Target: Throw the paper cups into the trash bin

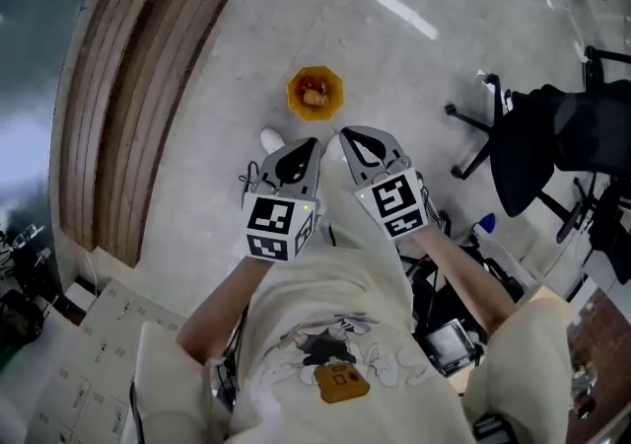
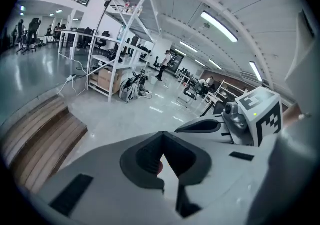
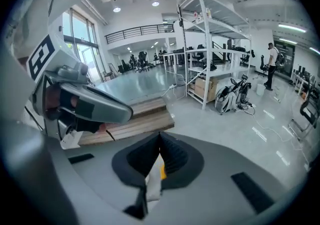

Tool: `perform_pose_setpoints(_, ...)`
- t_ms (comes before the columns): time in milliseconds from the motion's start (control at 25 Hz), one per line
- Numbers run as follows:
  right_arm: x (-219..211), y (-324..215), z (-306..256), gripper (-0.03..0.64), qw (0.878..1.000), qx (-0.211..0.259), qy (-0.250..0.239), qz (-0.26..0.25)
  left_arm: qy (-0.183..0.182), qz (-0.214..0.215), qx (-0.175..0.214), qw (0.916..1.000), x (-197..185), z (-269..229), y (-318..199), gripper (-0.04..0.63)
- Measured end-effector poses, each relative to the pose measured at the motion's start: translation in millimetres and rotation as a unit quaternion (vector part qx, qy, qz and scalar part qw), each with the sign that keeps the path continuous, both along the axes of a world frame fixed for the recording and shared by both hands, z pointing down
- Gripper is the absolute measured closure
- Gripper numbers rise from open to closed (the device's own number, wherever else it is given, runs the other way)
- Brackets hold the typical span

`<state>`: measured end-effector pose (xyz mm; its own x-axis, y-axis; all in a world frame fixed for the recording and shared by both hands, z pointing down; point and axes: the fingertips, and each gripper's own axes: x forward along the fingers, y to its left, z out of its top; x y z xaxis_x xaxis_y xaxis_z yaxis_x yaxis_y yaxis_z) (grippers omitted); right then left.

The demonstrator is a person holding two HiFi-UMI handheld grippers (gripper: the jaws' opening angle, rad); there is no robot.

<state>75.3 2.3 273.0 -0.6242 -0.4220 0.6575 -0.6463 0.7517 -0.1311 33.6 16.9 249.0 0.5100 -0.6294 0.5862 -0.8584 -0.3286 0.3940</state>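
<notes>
An orange bin (image 1: 315,94) stands on the grey floor just beyond both grippers, with crumpled brownish things inside. Something small and white (image 1: 271,141) lies on the floor beside the left gripper's tip; I cannot tell whether it is a cup. My left gripper (image 1: 311,146) and right gripper (image 1: 347,136) are held side by side at chest height, tips pointing toward the bin. In the left gripper view the jaws (image 2: 161,135) meet at the tip with nothing between them. The right gripper (image 3: 160,135) is shut too and holds nothing.
A low wooden platform (image 1: 138,107) runs along the left. An office chair (image 1: 483,131) with a black garment (image 1: 562,136) stands at the right. A white shelving rack (image 2: 125,44) with boxes and bags stands farther off, and it also shows as the rack (image 3: 210,44).
</notes>
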Motion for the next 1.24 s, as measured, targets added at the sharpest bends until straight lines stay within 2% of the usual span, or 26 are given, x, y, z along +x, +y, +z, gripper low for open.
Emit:
perform_pose_setpoints(120,-2.3,10.3,-37.6,0.611,1.000,0.000,-0.025,0.011,0.007,0.001,0.018,0.9998,-4.7,-31.2,10.6,0.589)
perform_pose_setpoints(320,-20.7,17.5,-96.0,0.611,0.998,0.041,-0.046,-0.001,0.002,-0.014,0.041,0.9990,-31.0,-74.1,21.6,0.589)
perform_pose_setpoints(440,-22.2,17.0,-113.9,0.611,0.997,0.063,-0.049,-0.004,0.001,-0.023,0.069,0.9974,-42.2,-96.4,25.1,0.589)
perform_pose_setpoints(520,-20.8,8.4,-118.3,0.611,0.997,0.059,-0.058,0.008,0.001,-0.035,0.087,0.9956,-52.5,-105.5,16.7,0.589)
perform_pose_setpoints(640,-21.5,7.3,-122.4,0.611,0.996,0.043,-0.075,0.025,0.017,-0.048,0.092,0.9944,-60.7,-111.0,12.9,0.589)
perform_pose_setpoints(880,-18.8,22.1,-132.7,0.611,0.997,0.032,-0.069,-0.013,0.022,-0.020,0.123,0.9920,-43.8,-130.1,25.3,0.589)
perform_pose_setpoints(1040,-16.1,29.4,-131.0,0.611,0.998,0.040,-0.050,-0.015,0.034,-0.034,0.117,0.9919,-49.8,-129.1,40.8,0.589)
perform_pose_setpoints(1240,-43.6,31.9,-122.3,0.611,0.998,0.048,-0.040,-0.028,0.051,-0.061,0.099,0.9919,-87.1,-113.5,41.8,0.589)
